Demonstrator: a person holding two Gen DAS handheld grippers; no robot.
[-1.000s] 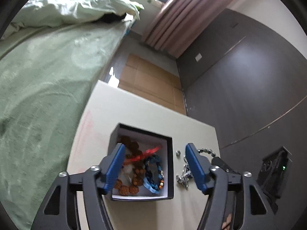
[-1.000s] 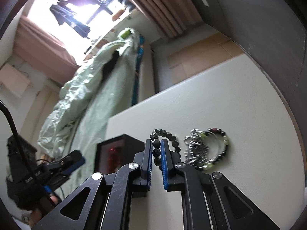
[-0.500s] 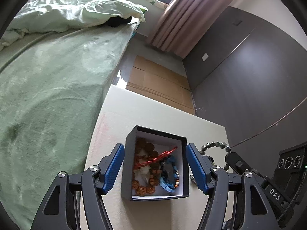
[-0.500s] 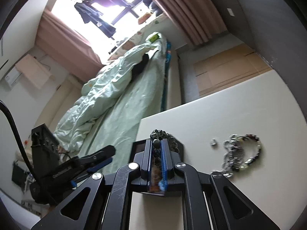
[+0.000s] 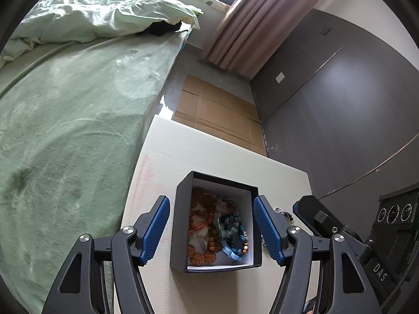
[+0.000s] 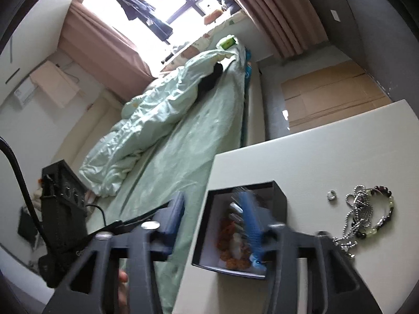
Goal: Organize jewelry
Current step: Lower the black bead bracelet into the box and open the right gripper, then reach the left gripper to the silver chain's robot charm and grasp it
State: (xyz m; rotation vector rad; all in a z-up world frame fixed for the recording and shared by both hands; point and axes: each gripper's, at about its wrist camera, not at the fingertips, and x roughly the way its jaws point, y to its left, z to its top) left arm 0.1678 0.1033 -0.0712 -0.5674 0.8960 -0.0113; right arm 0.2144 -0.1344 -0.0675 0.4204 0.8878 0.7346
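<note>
Two grippers are being held over one cream table (image 5: 209,157), catalogued from left to right. Left gripper (image 5: 211,229): jaws are being kept apart, straddling the open black box (image 5: 180,225) without pressing on it. Box contents: brown seed beads (image 5: 201,255), a red cord (image 5: 200,223) and blue and green bracelets (image 5: 231,225) are being kept inside. Right gripper (image 6: 217,221): jaws have just been opening, nothing is being held between them, and one blue pad is hanging above the box interior. Loose pieces: a small ring (image 6: 332,195) and a tangled silver chain with a dark-and-green bead bracelet (image 6: 366,212) are lying on the table, to the right of the box and of the right gripper, which is judged the nearer hand. Next pick is being judged to lie rightward, with the tangle's long axis running roughly toward the camera.
</note>
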